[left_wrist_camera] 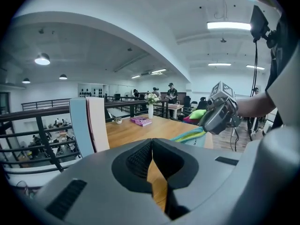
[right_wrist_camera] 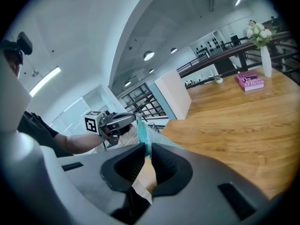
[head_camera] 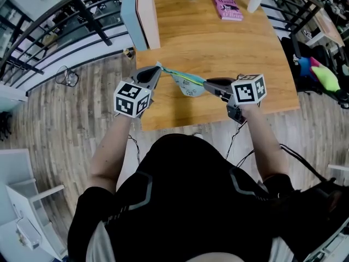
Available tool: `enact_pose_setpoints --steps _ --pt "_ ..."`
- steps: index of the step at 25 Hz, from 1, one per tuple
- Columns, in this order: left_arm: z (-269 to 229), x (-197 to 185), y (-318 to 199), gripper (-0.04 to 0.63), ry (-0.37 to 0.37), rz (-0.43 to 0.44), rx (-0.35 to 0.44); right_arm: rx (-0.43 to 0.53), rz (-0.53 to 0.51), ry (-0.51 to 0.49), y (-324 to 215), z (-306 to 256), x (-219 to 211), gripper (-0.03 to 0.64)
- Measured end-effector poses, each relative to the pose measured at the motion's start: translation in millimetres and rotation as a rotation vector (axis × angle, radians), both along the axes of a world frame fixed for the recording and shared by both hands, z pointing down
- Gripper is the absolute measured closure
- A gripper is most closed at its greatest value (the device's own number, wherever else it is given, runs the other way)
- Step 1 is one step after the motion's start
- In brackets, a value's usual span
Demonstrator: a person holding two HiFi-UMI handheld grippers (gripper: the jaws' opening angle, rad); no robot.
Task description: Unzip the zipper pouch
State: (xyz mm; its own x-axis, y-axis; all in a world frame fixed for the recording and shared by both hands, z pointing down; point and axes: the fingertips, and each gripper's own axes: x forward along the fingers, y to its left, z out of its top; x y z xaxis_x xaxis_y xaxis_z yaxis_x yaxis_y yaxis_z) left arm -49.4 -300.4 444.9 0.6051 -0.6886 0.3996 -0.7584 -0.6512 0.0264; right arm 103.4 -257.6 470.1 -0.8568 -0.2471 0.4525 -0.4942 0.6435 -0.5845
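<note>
The zipper pouch (head_camera: 188, 86), pale teal with a printed pattern, hangs stretched in the air between my two grippers, above the near edge of the wooden table (head_camera: 218, 42). My left gripper (head_camera: 157, 69) is shut on the pouch's left end. My right gripper (head_camera: 207, 83) is shut on the right end of its zipper edge. In the left gripper view the jaws (left_wrist_camera: 152, 144) stand closed, and the pouch's teal and green edge (left_wrist_camera: 193, 135) runs off to the right gripper (left_wrist_camera: 206, 124). In the right gripper view teal fabric (right_wrist_camera: 143, 132) sits pinched at the jaw tips (right_wrist_camera: 146, 149).
A pink book (head_camera: 227, 7) and a white vase of flowers (head_camera: 254, 3) stand at the table's far right. A tall pale board (head_camera: 140, 15) stands upright at its left edge. Black railings (head_camera: 65, 15) run behind, and cables hang below the table front.
</note>
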Motion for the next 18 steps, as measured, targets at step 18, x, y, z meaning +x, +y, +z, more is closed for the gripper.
enact_pose_setpoints --steps 18 --pt "38.8 0.2 -23.0 0.565 -0.082 -0.103 -0.02 0.05 -0.099 0.12 -55.0 37.6 1.8 0.56"
